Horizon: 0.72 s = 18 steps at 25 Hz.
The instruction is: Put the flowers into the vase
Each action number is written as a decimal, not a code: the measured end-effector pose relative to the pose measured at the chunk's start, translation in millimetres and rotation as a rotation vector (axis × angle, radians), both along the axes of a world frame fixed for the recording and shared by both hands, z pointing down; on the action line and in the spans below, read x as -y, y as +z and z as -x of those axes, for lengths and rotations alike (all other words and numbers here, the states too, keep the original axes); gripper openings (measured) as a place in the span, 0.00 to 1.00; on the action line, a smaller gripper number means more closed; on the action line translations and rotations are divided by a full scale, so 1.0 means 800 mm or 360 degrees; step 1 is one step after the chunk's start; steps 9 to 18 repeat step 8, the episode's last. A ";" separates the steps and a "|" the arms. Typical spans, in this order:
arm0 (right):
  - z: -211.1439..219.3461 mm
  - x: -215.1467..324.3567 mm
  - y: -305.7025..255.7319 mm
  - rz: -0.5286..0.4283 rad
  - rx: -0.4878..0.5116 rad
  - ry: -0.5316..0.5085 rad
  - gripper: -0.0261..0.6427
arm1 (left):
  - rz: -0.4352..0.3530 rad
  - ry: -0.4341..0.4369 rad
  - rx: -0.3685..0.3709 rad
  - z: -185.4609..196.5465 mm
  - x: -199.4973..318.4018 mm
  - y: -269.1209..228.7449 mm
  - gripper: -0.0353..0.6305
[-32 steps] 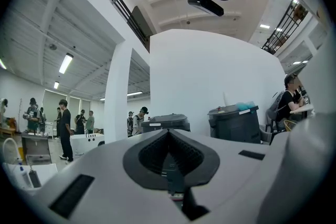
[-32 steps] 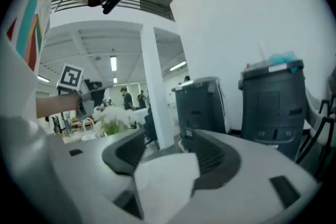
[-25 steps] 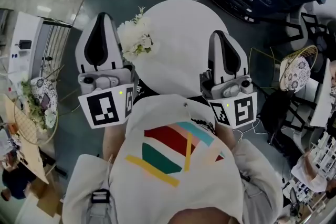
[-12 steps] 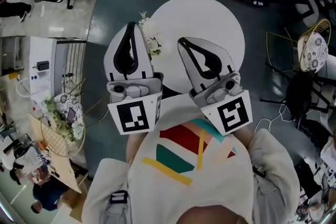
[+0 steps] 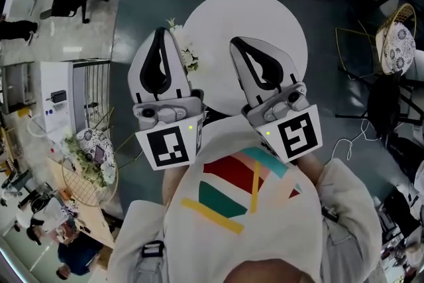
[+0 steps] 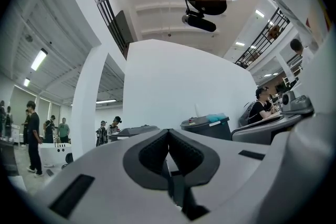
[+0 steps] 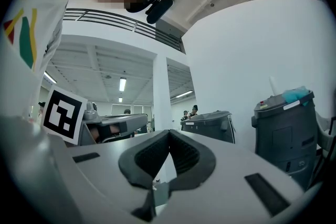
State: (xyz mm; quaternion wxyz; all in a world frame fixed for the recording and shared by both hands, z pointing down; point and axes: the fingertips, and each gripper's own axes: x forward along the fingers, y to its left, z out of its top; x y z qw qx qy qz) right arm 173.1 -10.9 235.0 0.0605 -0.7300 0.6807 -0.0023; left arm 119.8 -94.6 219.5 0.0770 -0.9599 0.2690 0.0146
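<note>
The flowers (image 5: 189, 57) sit at the worktop's (image 5: 265, 16) left edge, just right of my left fingers (image 5: 162, 36); I see no vase. My left and right fingers (image 5: 237, 46) are both pressed together and empty. If I reach in closed, I could knock the blooms off that edge.

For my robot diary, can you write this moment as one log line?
left claw: shut, empty | right claw: shut, empty | flowers: at table edge, not held
</note>
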 end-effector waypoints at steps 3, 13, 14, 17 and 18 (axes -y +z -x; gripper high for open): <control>-0.006 -0.002 -0.001 -0.0003 -0.0007 0.0019 0.06 | -0.0004 0.0016 -0.0002 -0.004 -0.004 -0.001 0.06; -0.019 -0.005 0.002 0.0013 -0.0002 0.0031 0.06 | 0.0002 0.0033 -0.0012 -0.015 -0.010 -0.003 0.06; -0.019 -0.005 0.002 0.0013 -0.0002 0.0031 0.06 | 0.0002 0.0033 -0.0012 -0.015 -0.010 -0.003 0.06; -0.019 -0.005 0.002 0.0013 -0.0002 0.0031 0.06 | 0.0002 0.0033 -0.0012 -0.015 -0.010 -0.003 0.06; -0.019 -0.005 0.002 0.0013 -0.0002 0.0031 0.06 | 0.0002 0.0033 -0.0012 -0.015 -0.010 -0.003 0.06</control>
